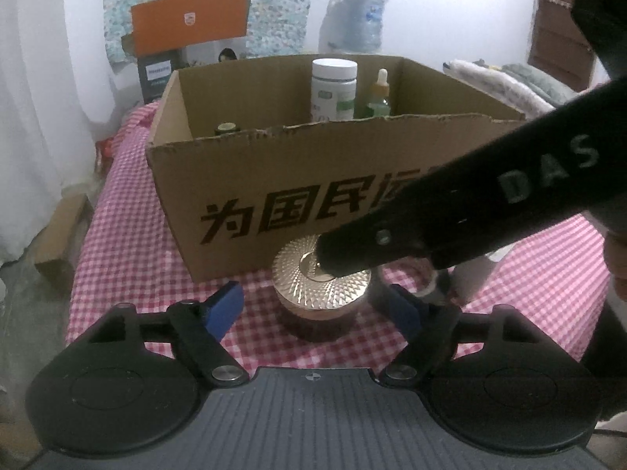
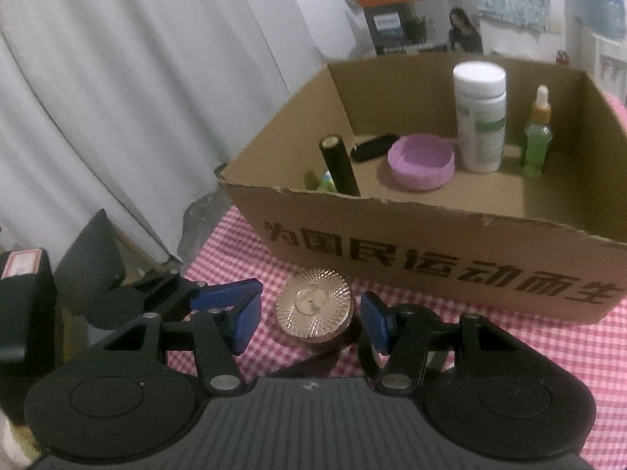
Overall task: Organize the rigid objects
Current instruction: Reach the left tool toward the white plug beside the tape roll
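Dark round jar with ribbed gold lid point(image 1: 321, 290) stood on red-checked table point(image 1: 129, 243) before brown cardboard box point(image 1: 274, 180), flanked ungripped by left gripper point(image 1: 313, 309) and right gripper point(image 2: 311, 323), both jaws held apart.

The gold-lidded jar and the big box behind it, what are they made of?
The jar's lid looks like shiny gold-toned metal or metallized plastic: it glints and has fine radiating ridges. The jar body looks like dark glass or glossy plastic; hard to tell. The box is plainly corrugated cardboard: matte brown, with ragged torn top edges and black printed characters.
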`<control>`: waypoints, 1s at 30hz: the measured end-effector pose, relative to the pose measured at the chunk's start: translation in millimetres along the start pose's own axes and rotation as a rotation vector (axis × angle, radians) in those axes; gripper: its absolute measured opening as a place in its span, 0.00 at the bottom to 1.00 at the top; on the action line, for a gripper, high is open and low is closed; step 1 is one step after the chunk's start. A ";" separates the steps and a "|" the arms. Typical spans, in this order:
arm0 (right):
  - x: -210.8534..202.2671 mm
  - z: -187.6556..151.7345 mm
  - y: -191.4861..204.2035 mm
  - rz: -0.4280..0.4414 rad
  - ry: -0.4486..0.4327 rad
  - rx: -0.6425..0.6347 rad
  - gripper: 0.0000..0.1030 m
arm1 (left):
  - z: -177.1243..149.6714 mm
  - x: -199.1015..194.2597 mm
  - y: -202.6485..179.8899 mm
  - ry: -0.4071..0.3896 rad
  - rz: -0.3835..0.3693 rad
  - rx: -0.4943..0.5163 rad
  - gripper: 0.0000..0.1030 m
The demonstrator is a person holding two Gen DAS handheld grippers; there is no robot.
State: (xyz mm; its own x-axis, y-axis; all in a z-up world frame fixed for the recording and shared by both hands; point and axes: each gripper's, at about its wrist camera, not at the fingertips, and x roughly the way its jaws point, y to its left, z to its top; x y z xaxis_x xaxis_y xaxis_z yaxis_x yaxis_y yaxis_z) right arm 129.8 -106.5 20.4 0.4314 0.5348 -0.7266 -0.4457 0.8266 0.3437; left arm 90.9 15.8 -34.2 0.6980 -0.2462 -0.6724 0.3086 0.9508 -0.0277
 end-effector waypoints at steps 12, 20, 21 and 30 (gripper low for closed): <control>8.8 3.3 2.4 -0.044 0.015 0.009 0.57 | -1.5 -0.5 5.5 -0.009 -0.025 -0.007 0.74; -67.1 -13.1 -28.4 -0.097 -0.140 0.113 0.57 | -0.5 -40.4 -3.3 -0.118 -0.128 -0.011 0.74; -75.4 -17.3 -34.7 -0.108 -0.156 0.135 0.57 | 1.2 -40.5 -7.3 -0.118 -0.162 -0.008 0.74; -86.3 -44.3 -86.8 -0.129 -0.161 0.319 0.56 | 16.3 -4.2 -51.0 0.018 -0.321 0.091 0.71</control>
State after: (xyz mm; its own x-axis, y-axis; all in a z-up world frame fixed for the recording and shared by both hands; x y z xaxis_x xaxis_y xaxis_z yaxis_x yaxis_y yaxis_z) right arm 96.5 -232.3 27.0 0.5973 0.4227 -0.6816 -0.1238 0.8883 0.4424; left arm 82.7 -34.7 -17.9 0.5441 -0.5264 -0.6533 0.5683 0.8041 -0.1746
